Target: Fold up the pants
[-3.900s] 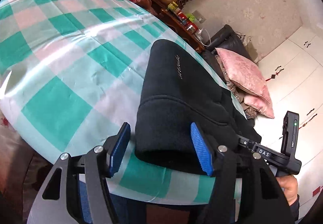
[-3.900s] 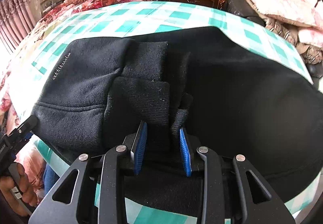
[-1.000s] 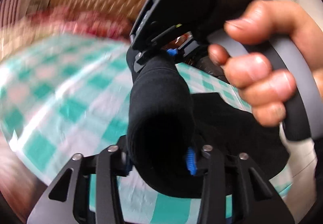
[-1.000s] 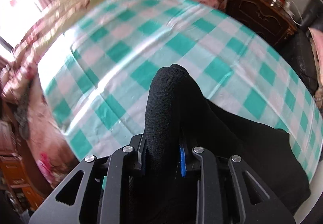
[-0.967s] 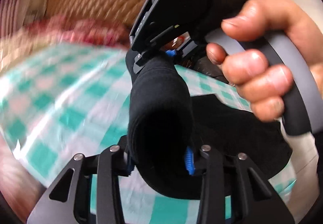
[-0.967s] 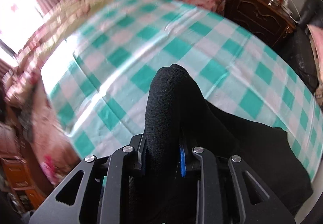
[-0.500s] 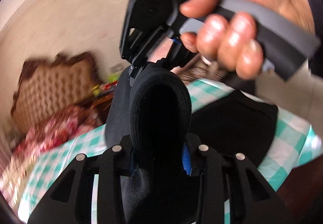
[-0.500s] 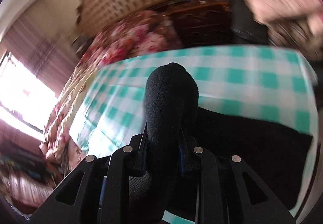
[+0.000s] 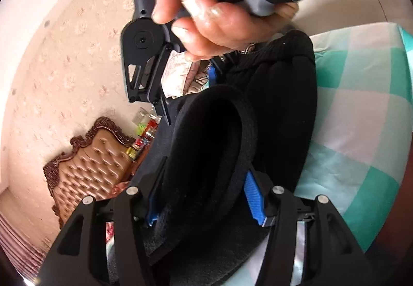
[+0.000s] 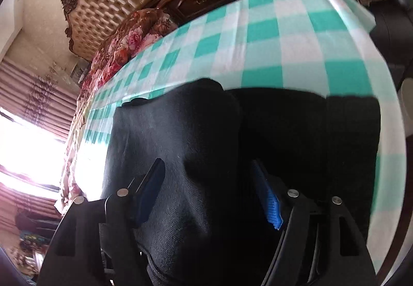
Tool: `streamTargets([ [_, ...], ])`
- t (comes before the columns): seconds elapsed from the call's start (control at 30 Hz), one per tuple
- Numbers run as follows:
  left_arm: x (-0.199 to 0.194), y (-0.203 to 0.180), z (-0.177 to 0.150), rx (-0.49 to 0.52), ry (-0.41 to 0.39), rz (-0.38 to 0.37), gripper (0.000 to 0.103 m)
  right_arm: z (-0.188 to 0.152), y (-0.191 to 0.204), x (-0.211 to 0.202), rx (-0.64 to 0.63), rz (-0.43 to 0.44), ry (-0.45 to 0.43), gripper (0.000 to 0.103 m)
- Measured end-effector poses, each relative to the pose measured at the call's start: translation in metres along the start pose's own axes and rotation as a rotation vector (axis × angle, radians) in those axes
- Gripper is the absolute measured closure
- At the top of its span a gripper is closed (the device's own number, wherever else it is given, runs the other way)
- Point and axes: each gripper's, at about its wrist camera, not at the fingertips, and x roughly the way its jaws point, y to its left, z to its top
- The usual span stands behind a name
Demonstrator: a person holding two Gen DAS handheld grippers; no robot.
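Left wrist view: the left gripper [image 9: 204,198] has a loop of the black pants [image 9: 214,157] between its blue pads [image 9: 254,198]; its jaws have just been opening, and the fabric bulges against both pads, so whether it is gripped or only resting there cannot be told.
Right gripper from this side: the right gripper [image 9: 185,95] hangs above the cloth in a person's hand [image 9: 219,20]; its fingertips are largely hidden behind the pants.
Right wrist view: the jaws have just been opening and stand wide, released; the pants [image 10: 232,157] lie beneath and between the pads, and contact is hard to judge.
Pants: folded on the green-and-white checked tablecloth [image 10: 296,35], near its edge.
Cut off: fabric runs out of frame below.
Background: tufted headboard [image 10: 111,4], tilted and blurred.
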Motion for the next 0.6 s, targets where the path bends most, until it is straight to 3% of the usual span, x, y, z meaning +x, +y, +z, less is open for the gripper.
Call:
streamTargets([
  [0.03, 0.003, -0.001, 0.0, 0.01, 0.002, 0.0, 0.053, 0.002, 0.002, 0.002, -0.009, -0.007, 0.001, 0.047],
  [0.07, 0.006, -0.002, 0.0, 0.02, 0.005, -0.004, 0.058, 0.003, 0.004, 0.006, -0.018, -0.01, 0.014, 0.069],
  [0.1, 0.007, -0.003, 0.0, 0.027, 0.006, -0.002, 0.065, 0.005, 0.005, 0.009, -0.017, -0.017, 0.026, 0.07],
  [0.17, 0.004, 0.001, 0.001, 0.034, 0.001, 0.007, 0.069, 0.007, 0.002, 0.004, -0.021, -0.019, 0.03, 0.077],
  [0.4, -0.012, 0.021, 0.036, 0.038, -0.094, 0.041, 0.071, 0.017, 0.008, -0.06, -0.09, 0.001, -0.048, 0.08],
  [0.6, -0.005, -0.009, 0.057, 0.084, -0.106, -0.009, 0.071, 0.015, -0.031, -0.071, -0.077, -0.049, -0.041, 0.08],
])
